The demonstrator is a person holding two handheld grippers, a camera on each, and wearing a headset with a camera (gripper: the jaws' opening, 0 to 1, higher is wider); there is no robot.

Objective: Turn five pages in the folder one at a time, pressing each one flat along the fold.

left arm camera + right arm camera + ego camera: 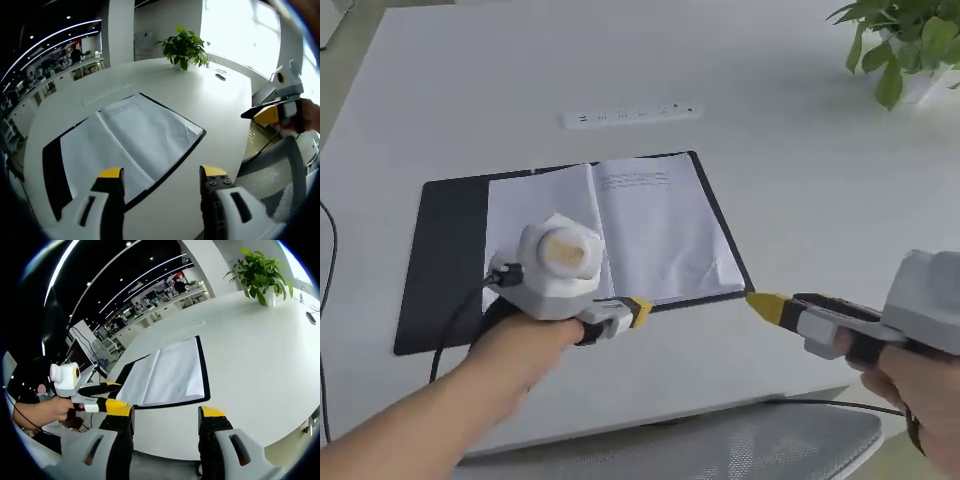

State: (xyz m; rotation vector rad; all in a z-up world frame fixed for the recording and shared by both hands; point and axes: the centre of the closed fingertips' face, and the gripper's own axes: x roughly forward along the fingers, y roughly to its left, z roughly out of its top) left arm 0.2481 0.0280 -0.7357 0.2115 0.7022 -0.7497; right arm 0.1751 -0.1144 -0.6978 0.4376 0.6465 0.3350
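A black folder [450,260] lies open on the white table, its white pages [660,230] spread flat to either side of the fold. My left gripper [636,312] hovers just off the folder's near edge and is open; in the left gripper view its yellow-tipped jaws [162,172] stand wide apart over the pages [145,135], holding nothing. My right gripper [766,305] hangs right of the folder's near right corner, clear of it. It is open and empty in the right gripper view [165,411], facing the folder [170,372] and the left gripper [102,395].
A white power strip [630,115] lies behind the folder. A potted plant [905,40] stands at the far right corner. A grey mesh chair [740,440] sits under the table's near edge. A black cable [455,335] trails from the left gripper.
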